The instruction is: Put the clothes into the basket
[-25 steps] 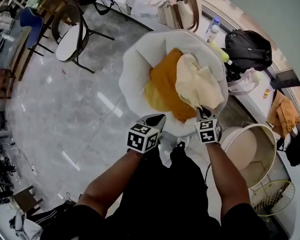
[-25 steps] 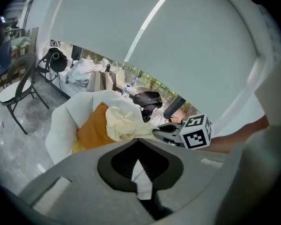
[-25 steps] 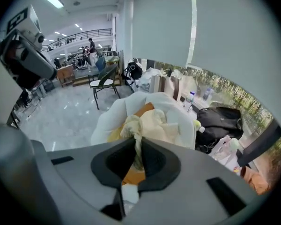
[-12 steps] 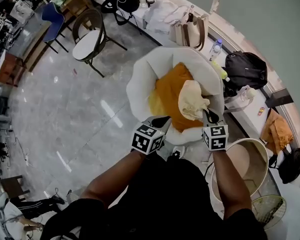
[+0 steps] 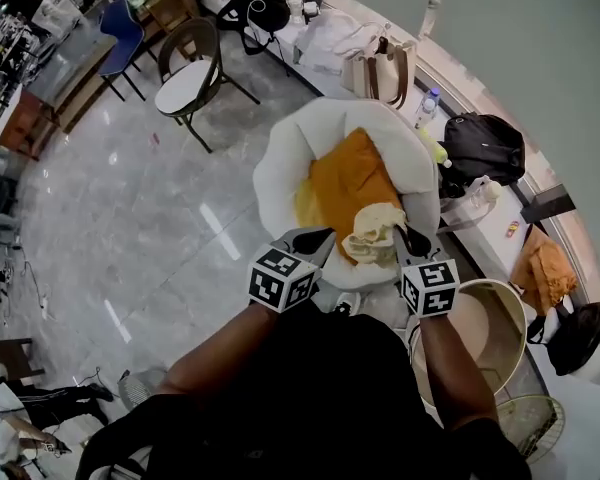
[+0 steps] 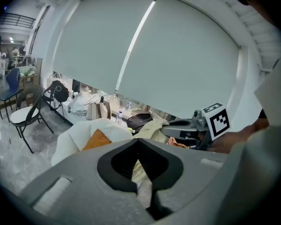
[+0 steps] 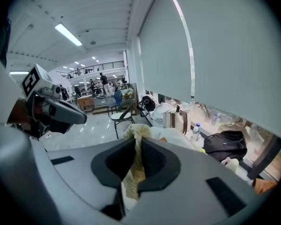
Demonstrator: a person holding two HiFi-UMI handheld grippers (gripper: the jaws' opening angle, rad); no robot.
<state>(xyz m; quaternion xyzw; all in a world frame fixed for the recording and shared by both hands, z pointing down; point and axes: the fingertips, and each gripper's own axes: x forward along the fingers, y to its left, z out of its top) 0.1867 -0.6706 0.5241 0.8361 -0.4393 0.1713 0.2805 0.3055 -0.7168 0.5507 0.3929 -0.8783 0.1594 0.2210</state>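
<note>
Right gripper (image 5: 408,239) clamped on cream cloth (image 5: 372,234) over basket (image 5: 276,166) near rim; left gripper (image 5: 322,236) closed, empty, beside it.

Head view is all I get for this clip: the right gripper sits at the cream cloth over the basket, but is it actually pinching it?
Observer: Yes. In the right gripper view, the right gripper has its jaws closed on the cream cloth, which pokes out past the tips.
Operator: And the left one?
Observer: The left gripper view shows the left gripper with its jaws together and pale fabric between them. I can't tell whether it is the same cloth.
Operator: What is overhead?
Observer: A lit ceiling strip, which only the right gripper view shows.
</note>
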